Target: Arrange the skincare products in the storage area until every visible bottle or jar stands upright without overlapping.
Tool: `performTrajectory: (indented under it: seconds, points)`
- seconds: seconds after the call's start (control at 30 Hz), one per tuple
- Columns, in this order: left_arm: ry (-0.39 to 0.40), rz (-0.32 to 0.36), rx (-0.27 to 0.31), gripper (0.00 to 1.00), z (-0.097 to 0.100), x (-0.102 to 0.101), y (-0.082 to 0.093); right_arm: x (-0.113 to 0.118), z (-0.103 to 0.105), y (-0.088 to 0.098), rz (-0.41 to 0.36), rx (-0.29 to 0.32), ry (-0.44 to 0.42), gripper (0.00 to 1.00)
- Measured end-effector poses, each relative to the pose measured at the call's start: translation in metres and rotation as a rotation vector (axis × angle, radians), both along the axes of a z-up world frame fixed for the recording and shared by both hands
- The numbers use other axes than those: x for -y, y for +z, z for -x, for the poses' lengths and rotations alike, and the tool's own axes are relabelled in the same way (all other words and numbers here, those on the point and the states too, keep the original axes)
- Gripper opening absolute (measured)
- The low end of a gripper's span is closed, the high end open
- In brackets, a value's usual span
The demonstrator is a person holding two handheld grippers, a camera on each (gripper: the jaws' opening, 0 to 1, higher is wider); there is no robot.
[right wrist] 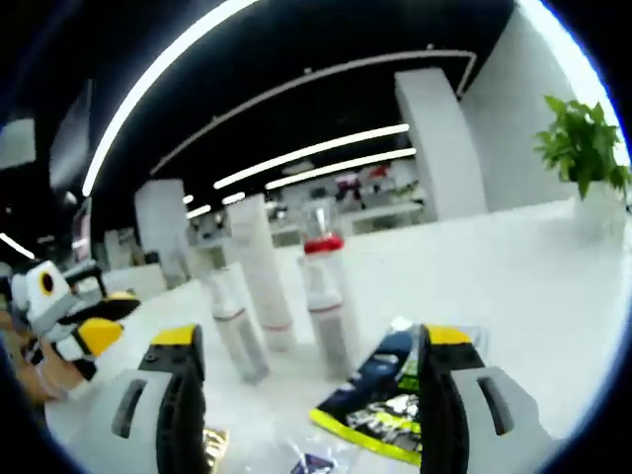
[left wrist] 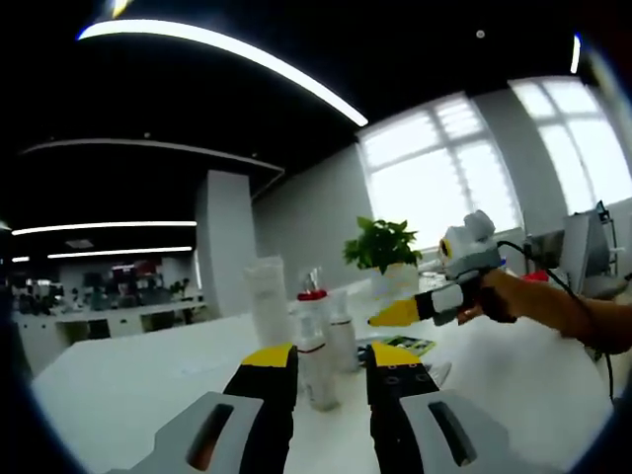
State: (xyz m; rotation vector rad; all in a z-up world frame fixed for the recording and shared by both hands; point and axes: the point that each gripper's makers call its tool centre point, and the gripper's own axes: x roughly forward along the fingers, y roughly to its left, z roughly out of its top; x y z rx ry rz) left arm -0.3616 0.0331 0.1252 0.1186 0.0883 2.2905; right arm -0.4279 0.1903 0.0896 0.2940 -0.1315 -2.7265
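Red-collared bottle (right wrist: 326,306) upright, long axis vertical, cap up.

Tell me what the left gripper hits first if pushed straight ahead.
Probably the clear plastic bottle with the red collar, standing upright between the left gripper jaw tips; depth is uncertain.

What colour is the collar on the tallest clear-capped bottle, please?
Red collar, clearest in the right gripper view.

Both views face the bottles (left wrist: 314,346) (right wrist: 326,306) closely, low.
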Motion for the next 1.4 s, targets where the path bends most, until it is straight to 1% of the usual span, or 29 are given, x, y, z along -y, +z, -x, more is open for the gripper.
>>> performTrajectory:
  seconds: [0.1,0.13,0.17,0.27,0.3,0.33,0.37,0.4,0.43,0.47,0.5,0.53,0.6,0.63,0.7,0.73,0.77,0.83,0.9,0.97,1.07,1.13,1.27,1.3,1.33,1.4]
  points:
    - [-0.001,0.003,-0.001,0.28,0.0,0.0,0.0,-0.001,0.001,-0.011,-0.095,0.012,-0.022,0.95]
    - [0.0,0.002,-0.002,0.28,0.0,0.0,0.0,-0.002,0.002,-0.014,-0.114,0.022,-0.03,0.95]
    - [0.0,0.002,-0.001,0.28,0.0,0.0,0.0,-0.003,0.002,-0.023,-0.155,0.054,-0.039,0.96]
    - [0.002,0.0,0.004,0.28,0.001,0.001,-0.001,-0.008,0.001,-0.042,-0.25,0.114,-0.055,0.96]
    - [0.002,0.0,0.004,0.28,0.001,0.001,-0.001,-0.01,0.001,-0.045,-0.27,0.126,-0.059,0.96]
    - [0.002,0.0,0.005,0.28,0.001,0.001,-0.001,-0.012,0.001,-0.051,-0.299,0.141,-0.066,0.94]
    - [0.002,0.0,0.004,0.28,0.001,0.001,-0.001,-0.012,0.0,-0.054,-0.309,0.155,-0.064,0.91]
    - [0.002,0.001,0.004,0.28,0.001,0.001,-0.001,-0.014,-0.003,-0.061,-0.329,0.188,-0.064,0.86]
    - [0.001,0.001,0.003,0.28,0.001,0.001,-0.001,-0.018,-0.004,-0.067,-0.359,0.218,-0.062,0.85]
    - [0.001,0.002,0.002,0.28,0.0,0.001,-0.001,-0.012,-0.003,-0.064,-0.29,0.206,-0.073,0.85]
    - [0.001,0.001,0.002,0.28,0.0,0.001,-0.001,-0.015,-0.003,-0.066,-0.312,0.213,-0.072,0.84]
    - [0.0,0.001,0.002,0.28,0.0,0.001,-0.001,-0.015,-0.004,-0.066,-0.307,0.211,-0.08,0.84]
    - [0.0,0.001,0.003,0.28,0.0,0.001,-0.001,-0.021,0.0,-0.067,-0.298,0.21,-0.096,0.82]
    - [0.0,0.001,0.003,0.28,0.0,0.001,-0.001,-0.021,-0.003,-0.067,-0.297,0.209,-0.102,0.8]
    - [-0.001,0.0,0.003,0.28,-0.001,0.001,-0.001,-0.023,-0.001,-0.067,-0.296,0.21,-0.106,0.77]
    - [-0.001,0.0,0.003,0.28,-0.001,0.001,-0.001,-0.024,0.002,-0.067,-0.293,0.212,-0.113,0.74]
    - [0.0,0.001,0.002,0.28,-0.001,0.001,-0.001,-0.024,0.0,-0.065,-0.298,0.195,-0.119,0.69]
    - [-0.002,0.0,0.003,0.28,-0.001,0.001,-0.001,-0.028,0.003,-0.064,-0.309,0.193,-0.138,0.59]
    - [-0.001,0.002,0.004,0.28,0.0,0.001,-0.001,-0.027,0.004,-0.062,-0.315,0.181,-0.138,0.56]
    - [-0.002,0.003,0.006,0.28,0.0,0.001,-0.002,-0.025,0.004,-0.062,-0.312,0.19,-0.135,0.54]
    - [-0.004,0.006,0.007,0.28,0.0,0.0,-0.002,-0.021,0.004,-0.061,-0.319,0.186,-0.128,0.49]
    - [-0.004,0.01,0.006,0.28,-0.001,0.0,-0.003,-0.017,0.0,-0.06,-0.326,0.185,-0.118,0.4]
    - [-0.005,0.012,0.006,0.28,-0.001,0.0,-0.003,-0.02,-0.002,-0.06,-0.369,0.193,-0.125,0.16]
    - [-0.005,0.012,0.006,0.28,-0.001,0.0,-0.003,-0.023,-0.003,-0.061,-0.398,0.199,-0.135,0.13]
    - [-0.005,0.011,0.007,0.28,-0.001,0.0,-0.003,-0.028,-0.001,-0.058,-0.436,0.182,-0.156,0.11]
    - [-0.004,0.014,0.009,0.28,0.0,0.0,-0.004,-0.029,-0.002,-0.058,-0.446,0.18,-0.165,0.07]
